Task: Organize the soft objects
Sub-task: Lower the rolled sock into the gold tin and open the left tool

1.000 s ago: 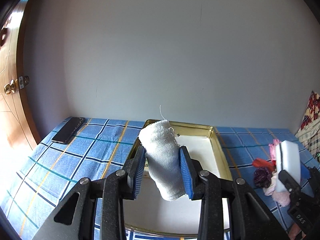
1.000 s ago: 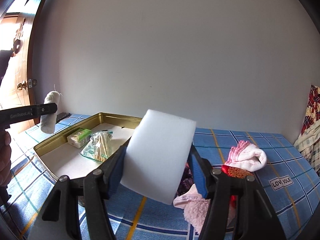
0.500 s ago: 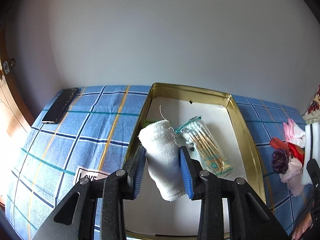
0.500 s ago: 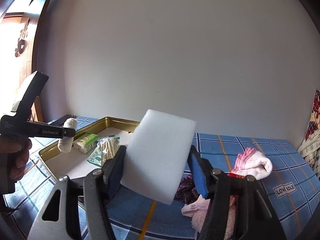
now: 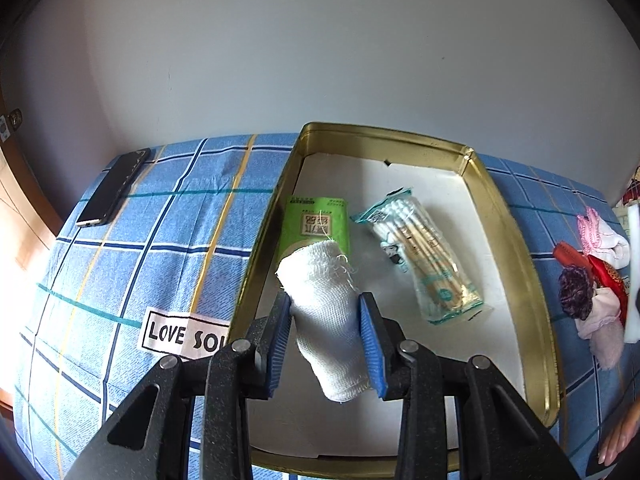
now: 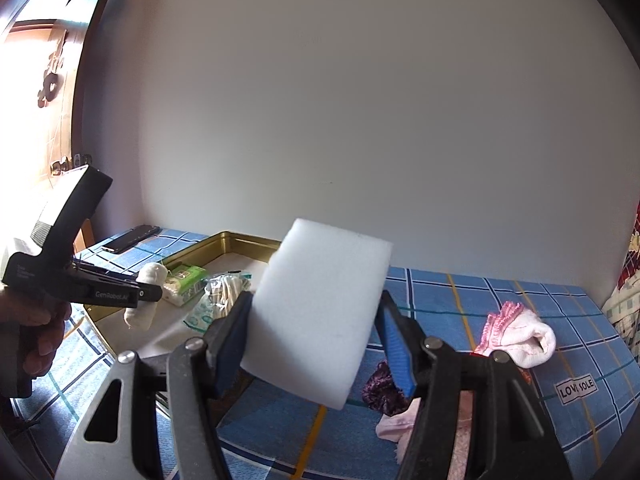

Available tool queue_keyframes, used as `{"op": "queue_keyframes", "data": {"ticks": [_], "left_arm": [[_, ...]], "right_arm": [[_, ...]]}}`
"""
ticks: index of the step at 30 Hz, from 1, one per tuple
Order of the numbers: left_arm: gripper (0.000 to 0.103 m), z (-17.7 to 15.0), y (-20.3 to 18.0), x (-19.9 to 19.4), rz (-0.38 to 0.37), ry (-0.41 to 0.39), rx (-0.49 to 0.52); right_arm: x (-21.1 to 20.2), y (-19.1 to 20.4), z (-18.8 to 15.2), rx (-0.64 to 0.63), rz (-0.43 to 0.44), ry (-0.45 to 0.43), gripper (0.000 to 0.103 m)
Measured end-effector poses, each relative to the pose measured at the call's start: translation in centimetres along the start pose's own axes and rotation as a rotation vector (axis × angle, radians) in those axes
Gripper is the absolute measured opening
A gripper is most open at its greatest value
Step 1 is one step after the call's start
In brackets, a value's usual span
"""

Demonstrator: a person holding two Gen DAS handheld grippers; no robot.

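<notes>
My left gripper is shut on a white gauze roll, held tilted above the near left part of the gold tray. From the right wrist view the same gauze roll hangs over the tray's left side. A green tissue pack and a bag of cotton swabs lie in the tray. My right gripper is shut on a white sponge block, raised above the blue checked cloth to the right of the tray.
A dark phone lies on the cloth at the far left by the wall. A pile of soft things sits right of the tray: a pink-and-white sock, a purple scrunchie, red fabric.
The left gripper has tipped downward and sunk over the tray with the gauze roll, bringing the tissue pack and swabs into its view. The right gripper has stayed put with the sponge.
</notes>
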State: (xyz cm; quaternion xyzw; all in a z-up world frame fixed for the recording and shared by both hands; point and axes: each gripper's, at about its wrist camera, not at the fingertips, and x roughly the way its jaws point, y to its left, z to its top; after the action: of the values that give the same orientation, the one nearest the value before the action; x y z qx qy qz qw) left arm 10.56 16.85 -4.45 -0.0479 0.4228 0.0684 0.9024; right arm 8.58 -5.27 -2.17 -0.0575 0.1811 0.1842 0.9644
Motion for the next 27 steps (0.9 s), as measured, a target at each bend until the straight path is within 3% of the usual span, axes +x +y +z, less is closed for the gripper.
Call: {"op": "queue_keyframes", "data": {"ticks": [6, 11, 13, 15, 16, 18, 21, 27], "left_arm": [[0.037, -0.2, 0.8, 1.2, 0.014, 0.046, -0.01], [0.04, 0.0, 0.3, 1.1, 0.052, 0.036, 0.008], [0.047, -0.1, 0.0, 0.6, 0.05, 0.014, 0.028], [0.063, -0.2, -0.1, -0.3, 0.048, -0.031, 0.033], [0.065, -0.2, -0.2, -0.8, 0.042, -0.059, 0.031], [0.078, -0.2, -0.3, -1.8, 0.042, -0.115, 0.026], [0.081, -0.2, 0.0, -2.7, 0.027, -0.186, 0.01], [0.082, -0.2, 1.7, -2.5, -0.022, -0.218, -0.068]], "right_arm": [[0.3, 0.2, 0.4, -0.008, 0.007, 0.0, 0.061], [1.5, 0.7, 1.9, -0.004, 0.035, 0.011, 0.061], [2.2, 1.0, 2.5, -0.004, 0.05, 0.023, 0.061], [3.2, 1.3, 3.2, -0.002, 0.063, 0.044, 0.061], [3.9, 1.4, 3.5, -0.003, 0.071, 0.058, 0.061], [5.0, 1.7, 3.8, -0.004, 0.087, 0.079, 0.061], [6.5, 2.3, 4.1, -0.013, 0.103, 0.108, 0.061], [8.4, 3.0, 4.4, -0.028, 0.114, 0.146, 0.061]]}}
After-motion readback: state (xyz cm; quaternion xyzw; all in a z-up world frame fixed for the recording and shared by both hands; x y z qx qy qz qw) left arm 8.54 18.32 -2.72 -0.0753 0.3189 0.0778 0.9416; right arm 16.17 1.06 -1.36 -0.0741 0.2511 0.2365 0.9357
